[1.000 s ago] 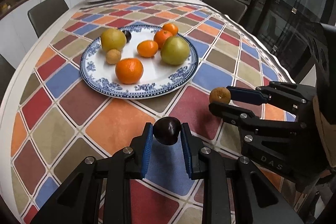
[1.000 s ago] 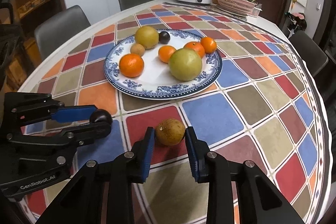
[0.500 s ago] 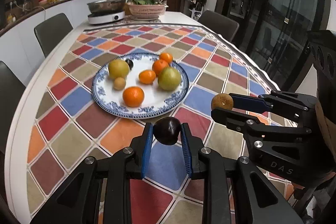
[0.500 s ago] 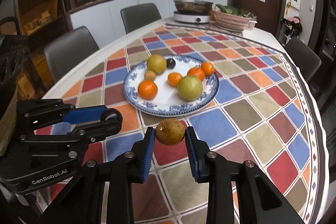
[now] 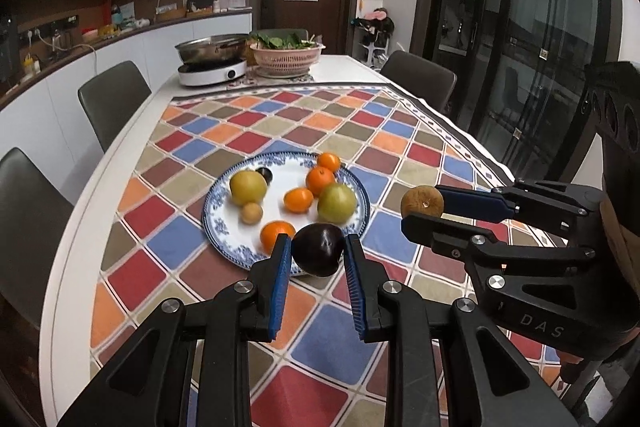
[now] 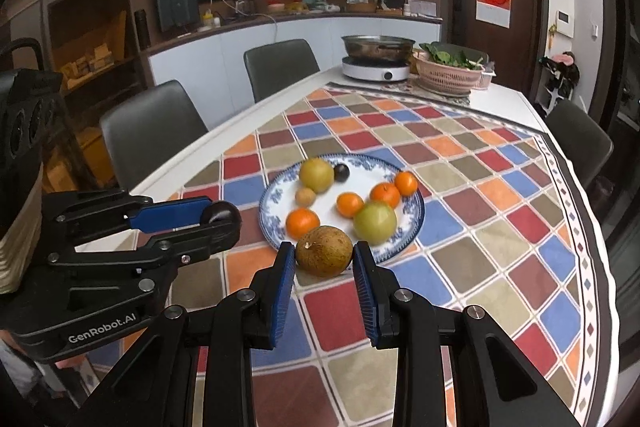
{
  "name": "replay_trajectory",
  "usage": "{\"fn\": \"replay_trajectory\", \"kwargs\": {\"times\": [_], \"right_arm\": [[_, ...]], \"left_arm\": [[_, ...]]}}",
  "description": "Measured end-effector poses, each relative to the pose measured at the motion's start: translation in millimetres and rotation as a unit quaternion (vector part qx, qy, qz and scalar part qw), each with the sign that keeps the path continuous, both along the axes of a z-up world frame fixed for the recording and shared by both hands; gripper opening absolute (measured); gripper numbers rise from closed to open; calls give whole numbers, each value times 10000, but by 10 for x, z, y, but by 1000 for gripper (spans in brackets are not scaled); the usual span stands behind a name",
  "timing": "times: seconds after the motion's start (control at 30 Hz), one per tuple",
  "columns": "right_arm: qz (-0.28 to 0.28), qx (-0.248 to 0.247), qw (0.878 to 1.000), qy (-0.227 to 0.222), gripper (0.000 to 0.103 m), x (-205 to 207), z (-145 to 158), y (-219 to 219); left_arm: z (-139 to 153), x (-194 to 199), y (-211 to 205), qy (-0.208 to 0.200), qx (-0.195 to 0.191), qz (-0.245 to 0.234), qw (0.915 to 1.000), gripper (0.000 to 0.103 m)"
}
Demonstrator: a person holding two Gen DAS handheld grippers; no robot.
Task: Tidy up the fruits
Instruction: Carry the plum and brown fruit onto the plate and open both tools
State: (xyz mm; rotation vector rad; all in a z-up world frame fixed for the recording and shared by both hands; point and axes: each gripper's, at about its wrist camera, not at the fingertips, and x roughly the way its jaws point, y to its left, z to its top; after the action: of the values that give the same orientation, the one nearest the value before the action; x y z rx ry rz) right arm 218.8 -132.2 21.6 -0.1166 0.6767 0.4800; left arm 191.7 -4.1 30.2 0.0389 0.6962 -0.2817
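Fruits are mostly sitting on the blue-patterned plate (image 5: 224,247) in the middle of the bench (image 5: 132,131): four oranges, two yellow-green round fruits, a small brown one and a small dark one. Two more are hanging in the air on the near side of it. The left gripper (image 5: 318,255) is clamping a dark plum (image 5: 319,249), and the right gripper (image 6: 324,257) is clamping a brown fruit (image 6: 324,251). Judging by this, the gathering is nearly finished; these two pieces are awaiting placement on the plate, where open white space is showing near the front rim.
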Motion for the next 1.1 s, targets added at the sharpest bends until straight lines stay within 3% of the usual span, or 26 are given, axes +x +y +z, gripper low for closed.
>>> {"fn": "replay_trajectory", "kwargs": {"times": [0.57,1.1], "right_arm": [[26,-177,9993,-321,31,474,227,183],[91,-357,9993,-35,31,1145,-23,336]], "left_arm": [[194,432,120,-191,74,101,9997,27],[-124,1047,187,147,95,59,9998,27]]}}
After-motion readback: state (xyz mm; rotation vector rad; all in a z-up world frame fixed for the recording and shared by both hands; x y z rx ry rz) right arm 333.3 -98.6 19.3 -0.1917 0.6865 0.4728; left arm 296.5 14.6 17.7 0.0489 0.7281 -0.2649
